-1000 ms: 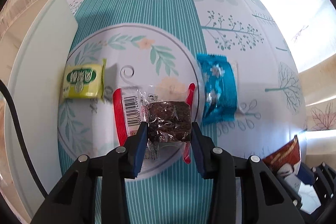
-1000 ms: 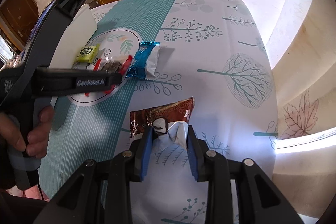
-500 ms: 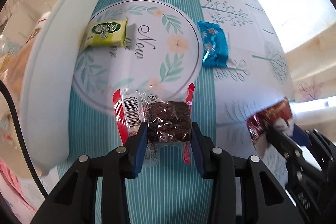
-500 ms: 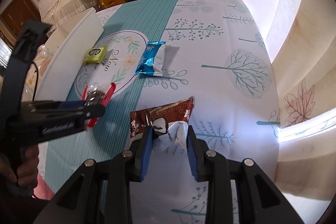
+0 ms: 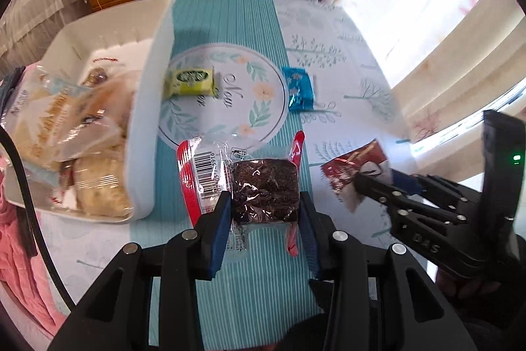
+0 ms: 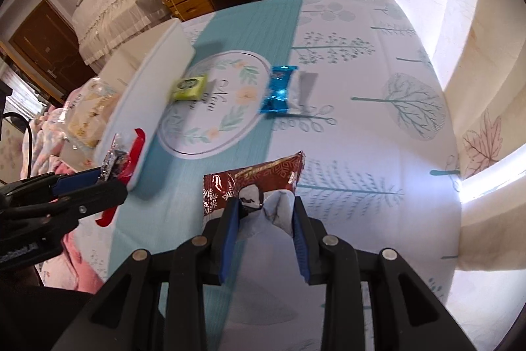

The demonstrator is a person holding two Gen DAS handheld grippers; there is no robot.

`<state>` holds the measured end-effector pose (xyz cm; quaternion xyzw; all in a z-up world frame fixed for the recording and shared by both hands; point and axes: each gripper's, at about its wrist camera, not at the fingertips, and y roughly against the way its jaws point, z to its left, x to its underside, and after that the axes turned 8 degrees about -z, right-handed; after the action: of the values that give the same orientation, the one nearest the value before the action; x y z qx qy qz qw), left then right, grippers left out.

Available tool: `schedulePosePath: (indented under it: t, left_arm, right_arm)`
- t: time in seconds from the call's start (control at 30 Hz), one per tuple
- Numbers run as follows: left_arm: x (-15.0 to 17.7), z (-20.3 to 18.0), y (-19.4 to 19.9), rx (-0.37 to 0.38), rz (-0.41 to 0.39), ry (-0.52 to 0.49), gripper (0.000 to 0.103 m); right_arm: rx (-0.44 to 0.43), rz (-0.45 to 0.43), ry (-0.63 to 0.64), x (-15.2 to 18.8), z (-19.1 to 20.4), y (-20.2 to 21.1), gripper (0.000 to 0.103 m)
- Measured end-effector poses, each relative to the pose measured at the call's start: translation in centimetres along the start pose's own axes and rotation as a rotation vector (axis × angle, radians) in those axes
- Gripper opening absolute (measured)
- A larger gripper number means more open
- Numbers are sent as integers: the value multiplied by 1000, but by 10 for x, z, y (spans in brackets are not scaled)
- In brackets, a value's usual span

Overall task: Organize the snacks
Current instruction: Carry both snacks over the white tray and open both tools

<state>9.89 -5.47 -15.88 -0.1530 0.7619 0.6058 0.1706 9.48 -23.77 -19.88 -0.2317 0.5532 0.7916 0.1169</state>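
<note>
The desk (image 6: pixel 378 107), spread with a white cloth printed with teal trees and a teal striped runner, fills both views. Ahead and to the left of the left tongs (image 5: pixel 264 219) stands the white rectangular plastic bin (image 5: pixel 148 127), already part-filled with clear-wrapped pale pastries; its near long wall runs roughly in line with the tongs' fingers. The bin lies left of both tongs, so the left tongs are the nearer and need only a short sideways carry over that wall.

The left tongs are clamped on the dark brown cake in a clear wrapper with red edges (image 5: pixel 263 189), held above the runner with its barcode end sticking out to the left. The right tongs (image 6: pixel 264 216) grip the crumpled white end of the dark red foil snack packet (image 6: pixel 256 180), whose long axis lies across the fingers; it looks lifted off the cloth.

Further ahead, still on the desk, lie the small yellow-green wrapped square snack (image 5: pixel 190 83), just beside the bin wall, and the blue foil packet (image 5: pixel 299 87), off to the right of it.
</note>
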Motion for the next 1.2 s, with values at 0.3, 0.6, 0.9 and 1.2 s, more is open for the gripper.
schedulePosePath:
  t: [0.3,0.6,0.9,1.2]
  left_arm:
    - [-12,36,57,-3,-95,69,38]
    - [-26,77,87,-26,-138,99,38]
    - [-45,129,94,-32,-141,83,38]
    - [-62,186,91,-26,-119,52,39]
  right_arm:
    - [-91,-46,32,-15,45,13,32]
    - [-138,-108,51,-31,90,22,32]
    - [-117,-157,51,-42,138,14,32]
    - [-86,-188,14,-47,183,-7,32]
